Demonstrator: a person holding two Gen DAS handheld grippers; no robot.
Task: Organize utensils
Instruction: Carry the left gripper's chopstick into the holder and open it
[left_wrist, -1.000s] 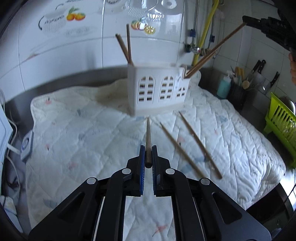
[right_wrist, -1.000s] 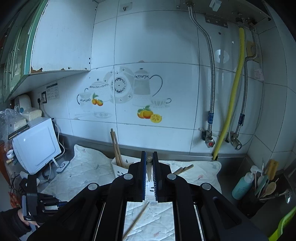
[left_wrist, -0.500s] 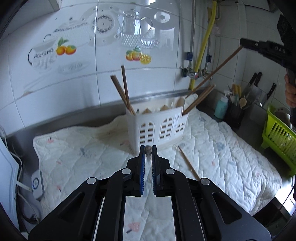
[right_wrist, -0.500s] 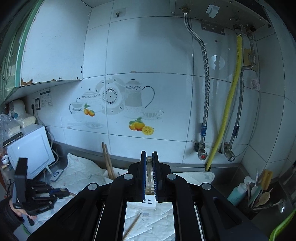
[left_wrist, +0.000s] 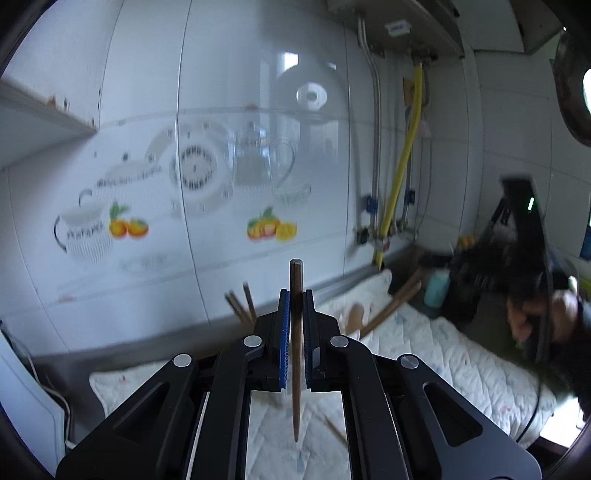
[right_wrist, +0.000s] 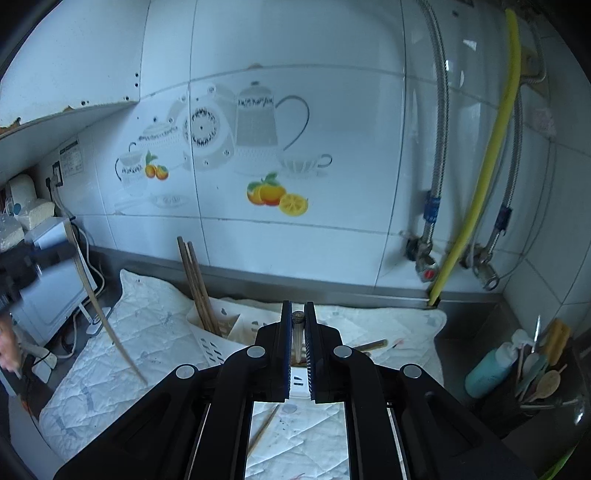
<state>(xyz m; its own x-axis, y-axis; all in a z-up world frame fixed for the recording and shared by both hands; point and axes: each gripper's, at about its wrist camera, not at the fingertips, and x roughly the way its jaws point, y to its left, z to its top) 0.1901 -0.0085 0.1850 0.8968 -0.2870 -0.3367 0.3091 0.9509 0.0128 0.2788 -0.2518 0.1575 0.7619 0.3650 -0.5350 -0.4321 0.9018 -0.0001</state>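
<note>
My left gripper (left_wrist: 295, 299) is shut on a brown wooden chopstick (left_wrist: 296, 354), held upright above the quilted mat (left_wrist: 443, 354). My right gripper (right_wrist: 297, 317) is shut on another chopstick (right_wrist: 297, 332), seen end-on over the white utensil holder (right_wrist: 218, 332). Two chopsticks (right_wrist: 195, 284) stand in the holder's left compartment. One chopstick (right_wrist: 264, 428) lies on the mat below my right gripper. In the right wrist view the left gripper's chopstick (right_wrist: 103, 310) hangs at the far left. The right hand and gripper are blurred at the right in the left wrist view.
A tiled wall with a yellow hose (right_wrist: 476, 192) and metal pipes stands behind. A teal bottle (right_wrist: 487, 373) and a dark cup of spoons (right_wrist: 535, 380) stand at the right. A white appliance (right_wrist: 48, 280) with cables stands at the left.
My left gripper has lifted its chopstick off the mat and tilted up toward the wall. My right gripper has come down and closer over the holder with its chopstick.
</note>
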